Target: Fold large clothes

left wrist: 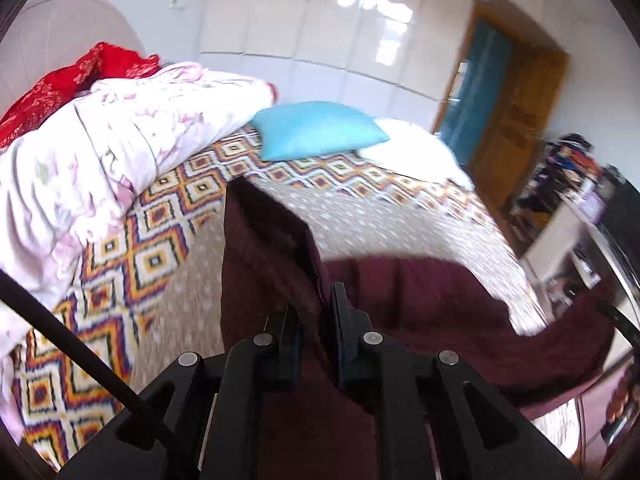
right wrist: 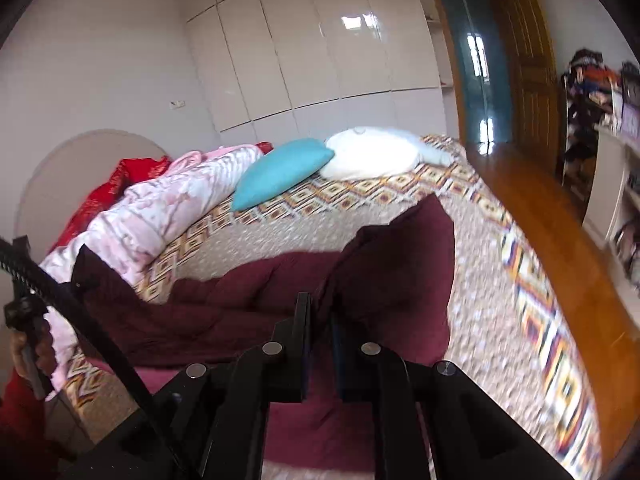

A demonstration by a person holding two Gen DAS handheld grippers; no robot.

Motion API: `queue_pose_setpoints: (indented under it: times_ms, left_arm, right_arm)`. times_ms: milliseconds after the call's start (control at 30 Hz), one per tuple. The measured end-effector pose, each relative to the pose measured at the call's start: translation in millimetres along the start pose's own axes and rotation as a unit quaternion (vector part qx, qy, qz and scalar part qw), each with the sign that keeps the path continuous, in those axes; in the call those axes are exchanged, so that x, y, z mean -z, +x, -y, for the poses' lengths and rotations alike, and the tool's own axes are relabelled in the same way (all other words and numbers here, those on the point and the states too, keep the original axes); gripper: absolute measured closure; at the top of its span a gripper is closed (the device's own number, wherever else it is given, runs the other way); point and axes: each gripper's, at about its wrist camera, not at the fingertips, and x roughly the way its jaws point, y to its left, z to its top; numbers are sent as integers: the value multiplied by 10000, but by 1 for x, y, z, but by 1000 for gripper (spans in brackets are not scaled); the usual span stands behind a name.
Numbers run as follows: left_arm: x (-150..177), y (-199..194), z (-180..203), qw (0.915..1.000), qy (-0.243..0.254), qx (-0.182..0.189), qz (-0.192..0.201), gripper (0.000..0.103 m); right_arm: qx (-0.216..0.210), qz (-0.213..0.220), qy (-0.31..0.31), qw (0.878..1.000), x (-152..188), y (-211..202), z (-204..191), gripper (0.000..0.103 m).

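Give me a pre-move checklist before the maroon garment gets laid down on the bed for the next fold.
1. Left gripper shut on the maroon garment: ok, cloth runs between its fingers.
2. Right gripper shut on the same garment: ok, fabric is pinched there too.
3. Garment lifted and spread between both grippers: ok, though it sags in the middle.
4. Landing zone on the patterned bedspread: ok, the near part shows bare.
5. Blue pillow, white pillow and pink quilt out of the way: ok, they lie farther up the bed.
6. Garment edges aligned: cannot tell, the pictures are blurred.
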Motion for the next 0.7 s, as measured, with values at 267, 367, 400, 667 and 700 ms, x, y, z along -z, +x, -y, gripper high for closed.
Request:
queue_pose_setpoints:
  times_ms: [267,367,400,667,700]
  left_arm:
    - [-52,116,4,9956,-114,-905,-199,52]
    - [-54,148,-2,9912,-49,-1319,-125,41]
    - [-53,156,-7,9916,-98,-1271,-234,41]
    - [-14,151,-34,9929,-179,-1020,-583,41]
    - [-8,144,-36,9927,-150,-1042,-582,41]
  right_arm:
    - [1256,-496,-203,9906,-53,142,23,93]
    - [1581,-633,-216,9852,-50,182,31,88]
    - [1705,-717,-198,9825,-48,196,35,76]
    - [1955,-526,72,9793,-32,191,54,33]
    - [1929,-521,101,9798,-30,185,52,33]
